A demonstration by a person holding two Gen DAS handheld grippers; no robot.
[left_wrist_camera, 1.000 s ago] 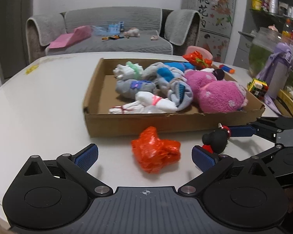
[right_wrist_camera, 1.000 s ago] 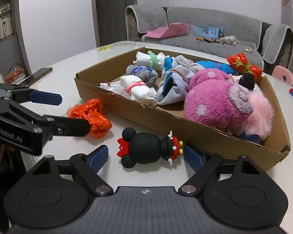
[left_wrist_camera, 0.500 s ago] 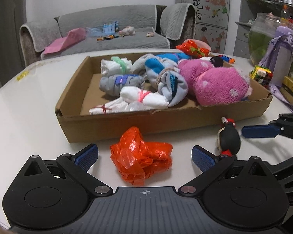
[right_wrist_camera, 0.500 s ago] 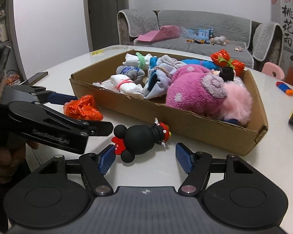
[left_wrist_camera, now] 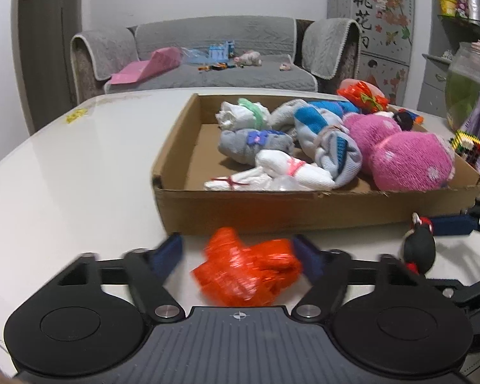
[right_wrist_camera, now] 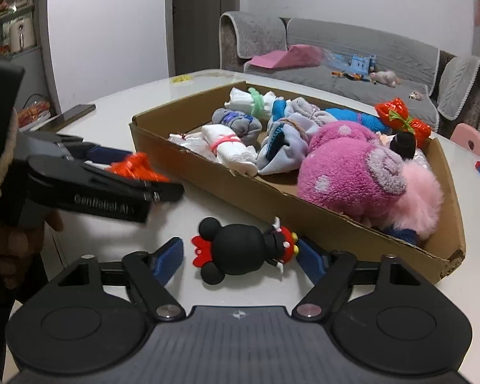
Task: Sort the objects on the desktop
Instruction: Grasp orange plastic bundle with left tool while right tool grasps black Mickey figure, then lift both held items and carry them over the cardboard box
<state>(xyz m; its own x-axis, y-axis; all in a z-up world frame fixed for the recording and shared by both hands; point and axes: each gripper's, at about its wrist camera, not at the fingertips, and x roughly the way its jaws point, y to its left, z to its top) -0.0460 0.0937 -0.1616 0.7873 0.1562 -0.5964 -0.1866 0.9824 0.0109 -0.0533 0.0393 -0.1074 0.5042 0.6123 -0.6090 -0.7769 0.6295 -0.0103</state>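
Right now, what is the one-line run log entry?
left gripper: closing around crumpled orange plastic bag | right gripper: closing around black mouse figurine | both on white table, outside cardboard box

Blurred "GenRobot.AI", perhaps, on left claw (right_wrist_camera: 163, 172)

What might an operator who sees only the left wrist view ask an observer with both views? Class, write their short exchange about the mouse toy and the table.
Operator: How does the mouse toy lie?
Observer: The mouse toy lies on its side between the fingers of the right hand-held gripper. Its jaws have just been closing, and a gap remains beside the bow.
Operator: What is the dark thing at my left edge?
Observer: A phone, flat on the table, apart from the box.
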